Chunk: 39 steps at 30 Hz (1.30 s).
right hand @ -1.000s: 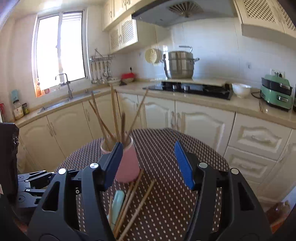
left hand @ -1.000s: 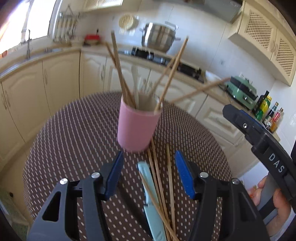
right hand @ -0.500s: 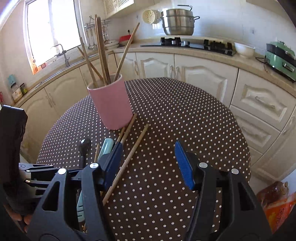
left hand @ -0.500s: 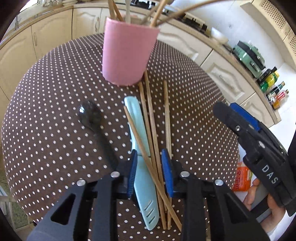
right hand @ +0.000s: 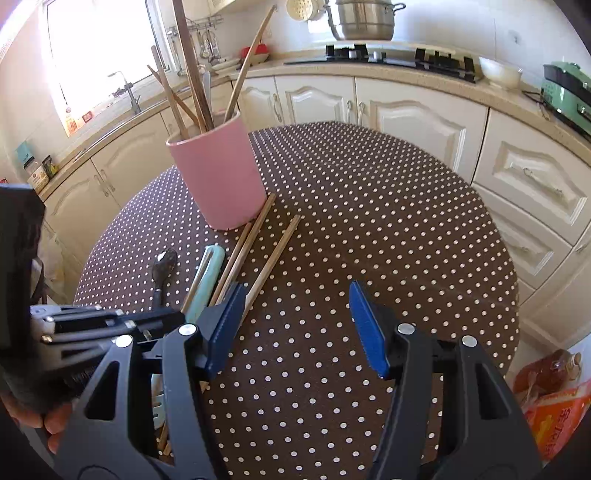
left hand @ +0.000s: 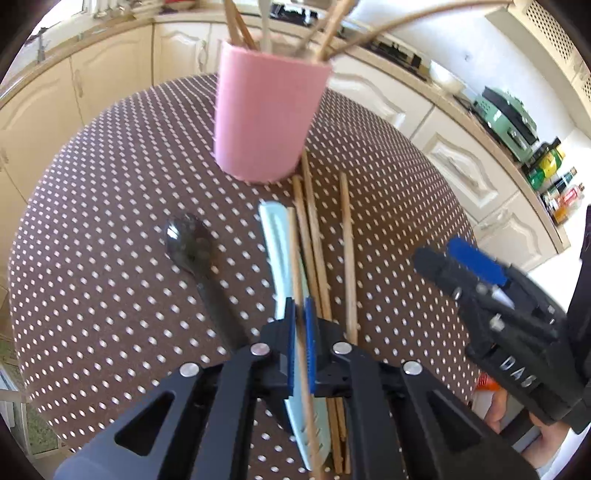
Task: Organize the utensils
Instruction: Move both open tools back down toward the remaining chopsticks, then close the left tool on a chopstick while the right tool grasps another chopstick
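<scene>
A pink cup (left hand: pixel 266 118) (right hand: pixel 218 177) stands on the dotted brown table (right hand: pixel 369 221) with several chopsticks and a pale utensil in it. In front of it lie a mint-green knife (left hand: pixel 277 251) (right hand: pixel 207 280), a black spoon (left hand: pixel 188 243) (right hand: pixel 165 264) and loose chopsticks (left hand: pixel 347 251) (right hand: pixel 273 254). My left gripper (left hand: pixel 300 306) is down at the table, shut on one chopstick (left hand: pixel 294 258) that lies across the knife. My right gripper (right hand: pixel 297 291) hovers open over bare cloth just right of the loose chopsticks, nothing between its pads.
Cream cabinets and a counter ring the table, with a sink at the left and a hob with a steel pot (right hand: pixel 364 18) at the back. A green appliance (left hand: pixel 509 118) and bottles (left hand: pixel 554 181) sit at the right. An orange packet (right hand: pixel 554 413) lies below the table's edge.
Both grippers have come down toward the table. The left jaws have gone from wide open to closed on a single chopstick over the knife. The right jaws have stayed open.
</scene>
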### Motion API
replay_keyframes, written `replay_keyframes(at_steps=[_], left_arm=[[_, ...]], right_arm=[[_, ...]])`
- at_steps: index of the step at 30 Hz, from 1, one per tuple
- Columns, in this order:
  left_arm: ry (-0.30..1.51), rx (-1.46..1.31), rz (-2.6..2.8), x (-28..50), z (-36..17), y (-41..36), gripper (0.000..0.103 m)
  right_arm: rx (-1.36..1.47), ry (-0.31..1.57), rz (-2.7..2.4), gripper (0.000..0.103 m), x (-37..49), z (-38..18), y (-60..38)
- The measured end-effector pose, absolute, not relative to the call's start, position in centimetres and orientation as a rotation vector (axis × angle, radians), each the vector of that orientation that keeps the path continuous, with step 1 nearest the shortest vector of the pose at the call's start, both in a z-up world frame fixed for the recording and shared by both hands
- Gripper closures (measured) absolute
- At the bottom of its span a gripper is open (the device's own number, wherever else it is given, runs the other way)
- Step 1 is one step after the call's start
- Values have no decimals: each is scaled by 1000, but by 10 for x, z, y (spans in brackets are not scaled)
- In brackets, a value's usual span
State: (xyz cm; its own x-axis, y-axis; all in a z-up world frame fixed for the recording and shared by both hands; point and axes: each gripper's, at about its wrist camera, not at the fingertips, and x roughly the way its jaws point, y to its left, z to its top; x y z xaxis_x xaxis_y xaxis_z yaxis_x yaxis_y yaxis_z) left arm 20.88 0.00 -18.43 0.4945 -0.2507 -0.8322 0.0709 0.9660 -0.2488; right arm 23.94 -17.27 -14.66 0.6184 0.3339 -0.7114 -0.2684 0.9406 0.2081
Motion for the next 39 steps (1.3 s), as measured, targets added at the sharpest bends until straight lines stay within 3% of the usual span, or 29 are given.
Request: replay_keyframes(at_steps=[19,25,29,32,37,39], left_arm=[[1027,-259,-91,253,-186,45,99],[1046,-210,-83,263,-187,36,96],[1097,-178,-102,269,-188,23,78],[1109,-129,-100,269,-187,15,72],[1119,-77,-95,271,-189,3,72],[1110,-44,-71,272,-190,-2,82]], right_arm=[[-34,1021,387,45,277,-176,-122],[-138,1067,377,67,286,-176,-112],[-145,1097,397,70,297,-177,-116],[-149,1110,394,70,301,-177,-119],[-146,1113,385,70,304,-180,-120],[-165,1113,384,70,306,-179,-117]])
